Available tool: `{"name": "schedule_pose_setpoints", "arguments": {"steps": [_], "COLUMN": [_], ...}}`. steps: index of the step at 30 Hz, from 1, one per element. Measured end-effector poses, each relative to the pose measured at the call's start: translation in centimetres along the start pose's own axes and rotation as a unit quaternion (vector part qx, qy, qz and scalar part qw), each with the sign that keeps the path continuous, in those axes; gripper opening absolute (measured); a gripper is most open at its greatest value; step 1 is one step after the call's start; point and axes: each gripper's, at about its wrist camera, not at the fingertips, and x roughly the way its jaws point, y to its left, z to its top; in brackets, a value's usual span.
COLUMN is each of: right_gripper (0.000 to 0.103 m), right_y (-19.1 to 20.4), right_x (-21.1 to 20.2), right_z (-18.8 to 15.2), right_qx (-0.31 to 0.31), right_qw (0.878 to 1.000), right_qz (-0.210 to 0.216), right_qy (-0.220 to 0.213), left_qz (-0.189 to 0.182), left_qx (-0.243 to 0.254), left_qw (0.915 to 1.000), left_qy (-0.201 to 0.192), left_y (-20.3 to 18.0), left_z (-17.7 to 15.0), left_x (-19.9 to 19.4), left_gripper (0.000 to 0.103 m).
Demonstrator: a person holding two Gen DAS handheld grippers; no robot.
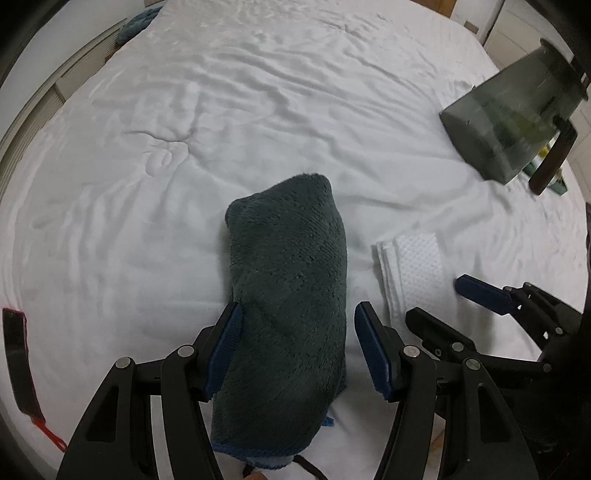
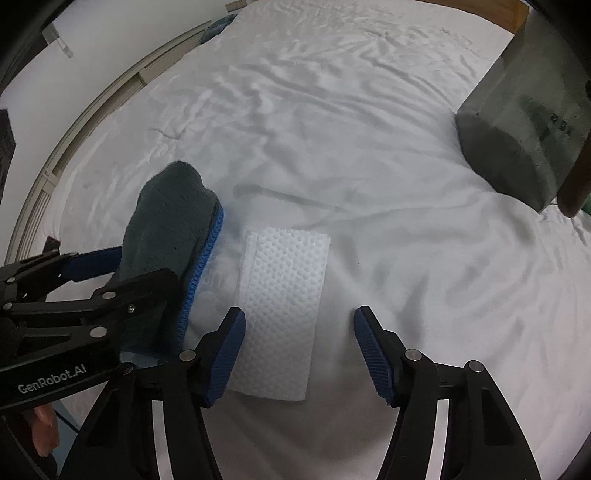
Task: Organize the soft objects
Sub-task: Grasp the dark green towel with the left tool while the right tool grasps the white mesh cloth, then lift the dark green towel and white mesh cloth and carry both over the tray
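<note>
A folded dark grey-green fluffy towel (image 1: 288, 295) with a blue hem lies on the white bed; it also shows in the right wrist view (image 2: 166, 251). My left gripper (image 1: 299, 321) is open, its fingers on either side of the towel's near part. A folded white waffle-textured cloth (image 2: 282, 310) lies just right of the towel; it also shows in the left wrist view (image 1: 413, 269). My right gripper (image 2: 299, 325) is open over the cloth's near half, the left finger beside its edge. The right gripper also shows in the left wrist view (image 1: 436, 299).
A dark translucent container (image 1: 513, 114) with a brown handle stands on the bed at the right, also in the right wrist view (image 2: 524, 136). A dark phone with a red strap (image 1: 20, 362) lies at the left. Another teal cloth (image 1: 136, 26) lies at the far left edge.
</note>
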Motion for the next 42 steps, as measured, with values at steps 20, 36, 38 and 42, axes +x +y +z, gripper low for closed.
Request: {"name": "schedule_pose_setpoints", "arguments": {"steps": [20,36,38,42], "right_gripper": [0.014,0.011,0.011,0.011], "right_y": [1.4,0.2,0.0,-0.5], "right_x": [2.8,1.6,1.4,0.7], "right_z": [0.7,0.6,0.5,0.5], "right_qx": [-0.044,-0.045,-0.043,-0.040], "right_qw": [0.999,0.998,0.998,0.999], "right_qz": [0.019,0.034,0.034,0.032], "right_qy": [0.008,0.000,-0.001,-0.008], "left_qz": [0.038,0.067,0.068,0.067], "left_qx": [0.009,0.007,0.005,-0.006], "left_qw": [0.9986,0.9975,0.9975,0.9977], "left_qy": [0.036,0.021,0.019,0.011], "left_y": [-0.1,-0.4,-0.3,-0.2], "left_z": [-0.1,-1.1,-1.0,-1.0], "left_x": [3.3,3.3,3.1,2.4], "left_gripper": [0.058,0.030,0.030,0.028]}}
